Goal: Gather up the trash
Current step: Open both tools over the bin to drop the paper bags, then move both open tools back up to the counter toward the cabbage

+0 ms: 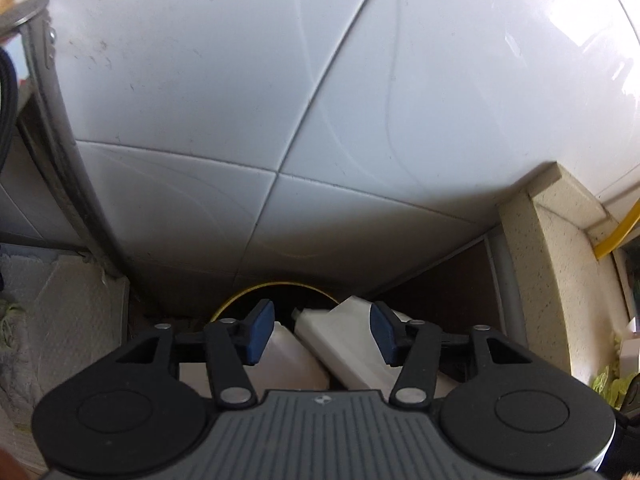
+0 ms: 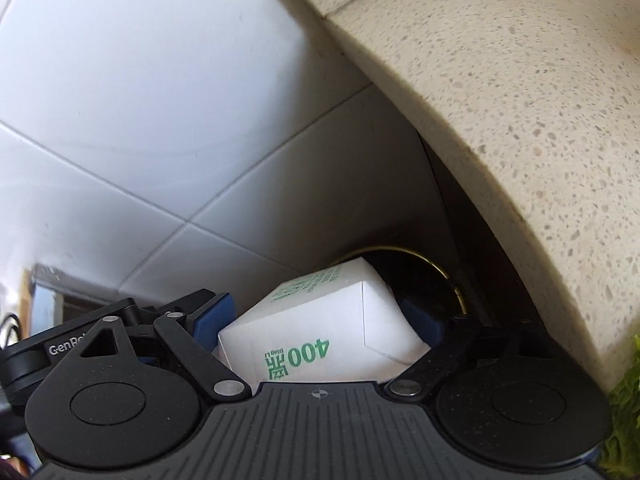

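My left gripper is open, its blue pads apart above a yellow-rimmed dark bin at the foot of the tiled wall. Two white cartons lie between and below the fingers; none looks clamped. My right gripper has its blue pads on both sides of a white box with green print, held over the same yellow-rimmed bin. The left gripper's black body shows at the left of the right wrist view.
White tiled wall fills the background. A speckled stone counter edge overhangs at the right, also seen in the left wrist view. A metal rail and cloth are at left. Green leaves lie at far right.
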`<control>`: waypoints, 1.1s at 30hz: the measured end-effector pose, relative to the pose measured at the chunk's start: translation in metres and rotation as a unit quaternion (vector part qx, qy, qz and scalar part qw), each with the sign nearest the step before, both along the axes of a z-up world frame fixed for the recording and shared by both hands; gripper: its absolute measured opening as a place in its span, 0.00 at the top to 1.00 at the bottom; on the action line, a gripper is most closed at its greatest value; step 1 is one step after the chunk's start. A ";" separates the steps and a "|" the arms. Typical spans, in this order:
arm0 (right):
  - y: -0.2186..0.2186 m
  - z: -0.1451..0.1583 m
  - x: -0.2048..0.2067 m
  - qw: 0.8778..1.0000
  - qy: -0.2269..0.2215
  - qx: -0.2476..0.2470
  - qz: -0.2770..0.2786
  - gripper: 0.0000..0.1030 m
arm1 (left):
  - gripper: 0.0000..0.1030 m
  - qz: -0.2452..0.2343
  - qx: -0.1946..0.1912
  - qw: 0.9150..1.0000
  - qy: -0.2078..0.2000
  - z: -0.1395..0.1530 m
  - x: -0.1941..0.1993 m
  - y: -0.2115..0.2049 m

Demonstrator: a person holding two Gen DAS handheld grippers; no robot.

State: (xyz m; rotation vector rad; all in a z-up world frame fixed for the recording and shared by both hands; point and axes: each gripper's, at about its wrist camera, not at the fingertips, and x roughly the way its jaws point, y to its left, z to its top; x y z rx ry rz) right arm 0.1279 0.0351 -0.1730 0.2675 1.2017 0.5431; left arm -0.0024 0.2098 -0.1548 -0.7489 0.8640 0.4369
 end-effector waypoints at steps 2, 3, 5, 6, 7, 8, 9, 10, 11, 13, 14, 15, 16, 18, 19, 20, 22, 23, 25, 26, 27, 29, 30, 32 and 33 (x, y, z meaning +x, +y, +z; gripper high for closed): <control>0.001 -0.001 0.000 1.000 -0.001 0.007 0.000 0.06 | 0.52 0.005 0.000 1.000 -0.008 0.003 -0.003 0.001; 0.000 -0.001 0.000 1.000 -0.001 0.010 0.001 0.04 | 0.52 0.005 -0.002 1.000 -0.012 0.004 -0.005 0.002; 0.002 -0.002 -0.001 1.000 -0.001 0.014 0.001 0.01 | 0.51 0.006 -0.007 1.000 -0.016 0.005 -0.007 0.003; 0.005 -0.002 -0.001 1.000 -0.002 0.013 -0.001 0.01 | 0.51 0.006 -0.009 1.000 -0.018 0.006 -0.008 0.004; 0.008 -0.004 0.000 1.000 -0.004 0.013 -0.003 0.01 | 0.51 0.007 -0.010 1.000 -0.022 0.008 -0.010 0.004; 0.008 -0.003 -0.001 1.000 -0.006 0.014 -0.005 0.01 | 0.51 0.007 -0.010 1.000 -0.027 0.010 -0.012 0.004; 0.010 -0.003 -0.001 1.000 -0.009 0.013 -0.007 0.01 | 0.51 0.008 -0.009 0.999 -0.031 0.012 -0.014 0.004; 0.010 0.000 -0.002 1.000 -0.013 0.013 -0.006 0.01 | 0.51 0.008 -0.007 0.999 -0.033 0.014 -0.015 0.004; 0.010 0.003 -0.004 1.000 -0.018 0.013 -0.005 0.00 | 0.51 0.006 -0.004 0.999 -0.036 0.017 -0.017 0.003; 0.011 0.011 -0.007 0.999 -0.030 0.013 0.003 0.00 | 0.51 -0.002 0.006 0.999 -0.044 0.026 -0.022 0.001; 0.009 0.018 -0.009 0.999 -0.037 0.014 0.007 0.00 | 0.51 -0.010 0.015 0.999 -0.047 0.030 -0.024 -0.002; 0.008 0.023 -0.012 0.999 -0.041 0.017 0.009 0.00 | 0.51 -0.021 0.028 0.998 -0.046 0.036 -0.025 -0.006; 0.006 0.030 -0.014 0.999 -0.044 0.025 0.010 0.00 | 0.51 -0.030 0.042 0.998 -0.045 0.042 -0.027 -0.011; 0.000 0.044 -0.022 0.998 -0.053 0.036 0.009 0.00 | 0.51 -0.049 0.066 0.995 -0.054 0.052 -0.032 -0.021; -0.002 0.053 -0.027 0.997 -0.064 0.036 0.014 0.00 | 0.50 -0.058 0.074 0.994 -0.058 0.057 -0.035 -0.025; -0.004 0.061 -0.033 0.996 -0.077 0.035 0.017 0.00 | 0.50 -0.065 0.081 0.993 -0.061 0.062 -0.037 -0.029; -0.010 0.080 -0.043 0.994 -0.103 0.033 0.021 0.00 | 0.47 -0.080 0.097 0.990 -0.070 0.073 -0.043 -0.038; -0.015 0.089 -0.048 0.993 -0.114 0.034 0.022 0.00 | 0.47 -0.087 0.105 0.988 -0.075 0.078 -0.046 -0.043; -0.029 0.108 -0.057 0.990 -0.134 0.040 0.016 0.00 | 0.45 -0.104 0.124 0.983 -0.088 0.090 -0.050 -0.053; -0.034 0.116 -0.062 0.988 -0.146 0.039 0.013 0.00 | 0.45 -0.111 0.136 0.980 -0.094 0.097 -0.052 -0.059; -0.039 0.124 -0.067 0.986 -0.161 0.036 0.010 0.00 | 0.43 -0.116 0.147 0.977 -0.100 0.103 -0.054 -0.064; -0.051 0.138 -0.076 0.981 -0.191 0.025 -0.001 0.00 | 0.41 -0.124 0.175 0.970 -0.118 0.116 -0.057 -0.075; -0.058 0.144 -0.080 0.979 -0.204 0.021 -0.008 0.00 | 0.41 -0.127 0.185 0.966 -0.126 0.122 -0.059 -0.079; -0.069 0.155 -0.087 0.975 -0.220 0.019 -0.023 0.00 | 0.39 -0.140 0.204 0.959 -0.141 0.137 -0.061 -0.090; -0.076 0.162 -0.091 0.972 -0.233 0.016 -0.031 0.00 | 0.39 -0.146 0.210 0.955 -0.149 0.143 -0.061 -0.095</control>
